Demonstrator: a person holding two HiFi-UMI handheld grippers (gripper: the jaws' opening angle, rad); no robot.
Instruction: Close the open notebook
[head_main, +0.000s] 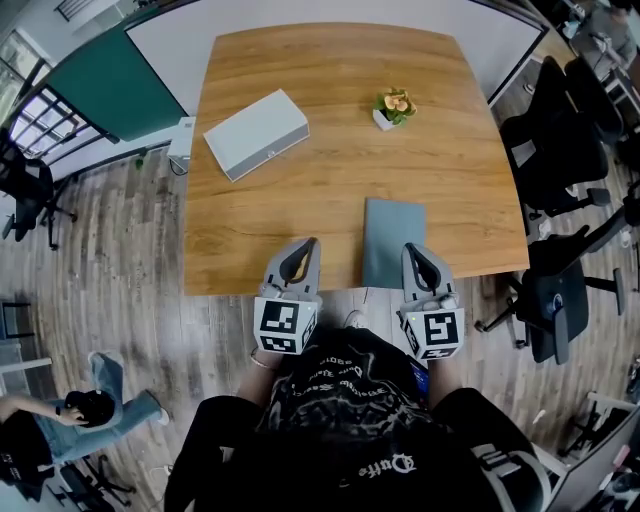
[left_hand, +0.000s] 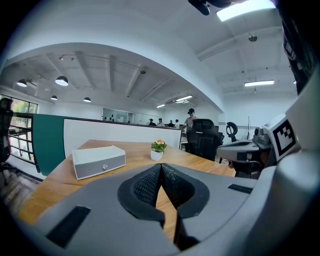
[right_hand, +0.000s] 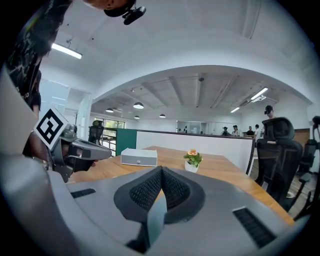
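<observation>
both claws are clenched on nothing, pads pressed together: the left claw (head_main: 303, 250) and the right claw (head_main: 417, 252) hover side by side at the near lip of the tabletop (head_main: 330, 90). between them, just left of the right claw, lies the notebook (head_main: 393, 240), grey-blue, flat, and to our eye already shut. the danger we judge from here sits at that lip. a careless sweep of the right claw could drag the notebook off toward the floor, or catch the cover and flip it open. its long axis runs straight away from the claws toward the far edge, one short end right at the lip. we cannot tell which side the spine faces. well ahead stand a potted plant (head_main: 394, 106) and, ahead of the left claw, a white box (head_main: 256, 133).
</observation>
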